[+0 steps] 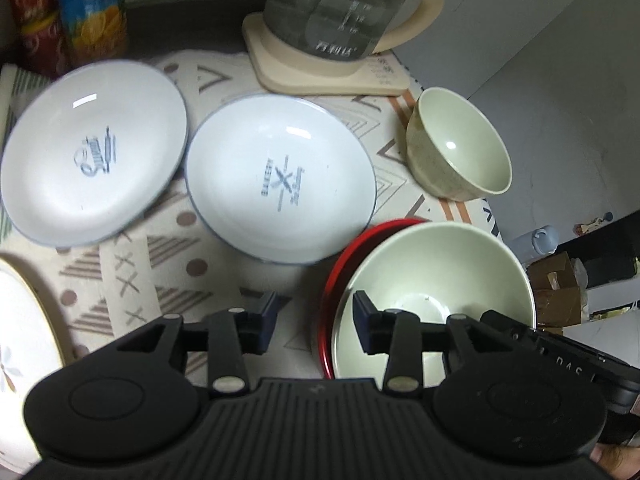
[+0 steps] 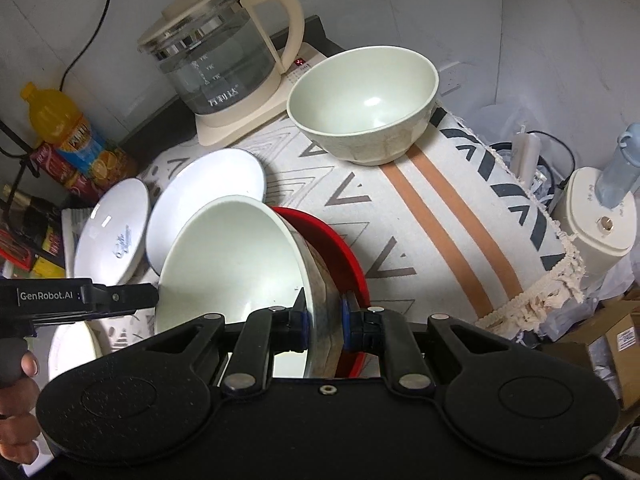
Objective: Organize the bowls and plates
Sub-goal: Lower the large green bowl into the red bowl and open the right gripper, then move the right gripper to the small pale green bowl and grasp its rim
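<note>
The right gripper [image 2: 325, 320] clamps the large bowl's [image 2: 236, 256] rim — bowl tilted, mouth facing left, over the red plate [image 2: 340, 248], mostly hidden beneath. The left gripper [image 1: 316, 316] stands released beside it, straddling both rims.

"GenRobot.AI" stands in white letters on the black arm of the left tongs [image 2: 120, 298], at nine o'clock in the right wrist view. "DAS" — only part of a word — shows on the black body [image 1: 576, 364] at four o'clock in the left wrist view. The middle plate [image 1: 280, 178] carries a blue print reading roughly "BAKERY"; the far plate [image 1: 94, 152] has a blue script, too blurred to read. The glass kettle [image 2: 216, 68] bears white characters and scale marks — illegible.
</note>
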A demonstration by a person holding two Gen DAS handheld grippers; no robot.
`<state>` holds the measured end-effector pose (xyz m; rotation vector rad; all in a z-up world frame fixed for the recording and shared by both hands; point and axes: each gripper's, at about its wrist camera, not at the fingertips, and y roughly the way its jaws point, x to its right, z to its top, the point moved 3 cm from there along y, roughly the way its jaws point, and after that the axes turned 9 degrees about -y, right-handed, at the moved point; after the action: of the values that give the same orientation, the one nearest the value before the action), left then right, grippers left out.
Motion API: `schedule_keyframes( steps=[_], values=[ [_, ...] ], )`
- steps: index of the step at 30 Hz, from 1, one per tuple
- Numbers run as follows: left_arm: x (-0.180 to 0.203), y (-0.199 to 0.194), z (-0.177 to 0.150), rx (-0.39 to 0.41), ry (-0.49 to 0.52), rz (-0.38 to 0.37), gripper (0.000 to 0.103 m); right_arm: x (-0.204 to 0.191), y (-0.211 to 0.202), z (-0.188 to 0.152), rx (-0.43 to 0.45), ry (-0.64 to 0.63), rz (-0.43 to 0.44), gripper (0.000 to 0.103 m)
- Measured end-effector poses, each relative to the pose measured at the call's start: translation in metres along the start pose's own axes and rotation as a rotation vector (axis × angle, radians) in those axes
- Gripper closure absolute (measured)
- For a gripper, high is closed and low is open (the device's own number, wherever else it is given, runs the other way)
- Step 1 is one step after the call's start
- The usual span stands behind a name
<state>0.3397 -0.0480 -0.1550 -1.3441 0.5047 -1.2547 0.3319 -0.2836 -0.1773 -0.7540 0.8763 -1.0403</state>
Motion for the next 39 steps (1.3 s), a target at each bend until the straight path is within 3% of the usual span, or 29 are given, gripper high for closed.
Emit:
schedule_keyframes(
  steps=[10,12,19,22,25,32,34,36,39],
  values=[
    [-0.002,0.012,-0.007,-0.012,-0.021,0.015,0.064,-0.008,0.006,0.004,-0.009,-0.093,-0.05,0.085],
    [0.0,0.011,-0.007,-0.009,-0.022,0.013,0.064,-0.009,0.005,0.006,-0.012,-0.1,-0.048,0.08],
    [0.005,0.005,0.0,0.014,-0.023,0.006,0.064,-0.007,-0.008,0.012,0.013,-0.101,-0.038,0.079],
    [0.007,0.002,0.004,0.024,-0.03,0.001,0.064,-0.008,-0.014,0.013,0.036,-0.123,-0.04,0.08],
    [0.011,0.0,0.008,0.031,-0.03,0.0,0.064,-0.006,-0.014,0.014,0.04,-0.122,-0.018,0.091],
    [0.026,-0.009,0.017,0.06,-0.011,-0.004,0.064,-0.005,-0.019,0.017,0.055,-0.108,0.011,0.088],
    [0.032,-0.011,0.02,0.07,-0.002,-0.001,0.064,-0.002,-0.022,0.02,0.066,-0.101,0.019,0.08],
    [0.037,-0.013,0.022,0.079,0.005,0.002,0.061,0.002,-0.025,0.023,0.08,-0.086,0.024,0.063],
    [0.044,-0.013,0.027,0.095,0.017,0.009,0.047,0.01,-0.028,0.026,0.095,-0.063,0.022,0.046]
  ],
)
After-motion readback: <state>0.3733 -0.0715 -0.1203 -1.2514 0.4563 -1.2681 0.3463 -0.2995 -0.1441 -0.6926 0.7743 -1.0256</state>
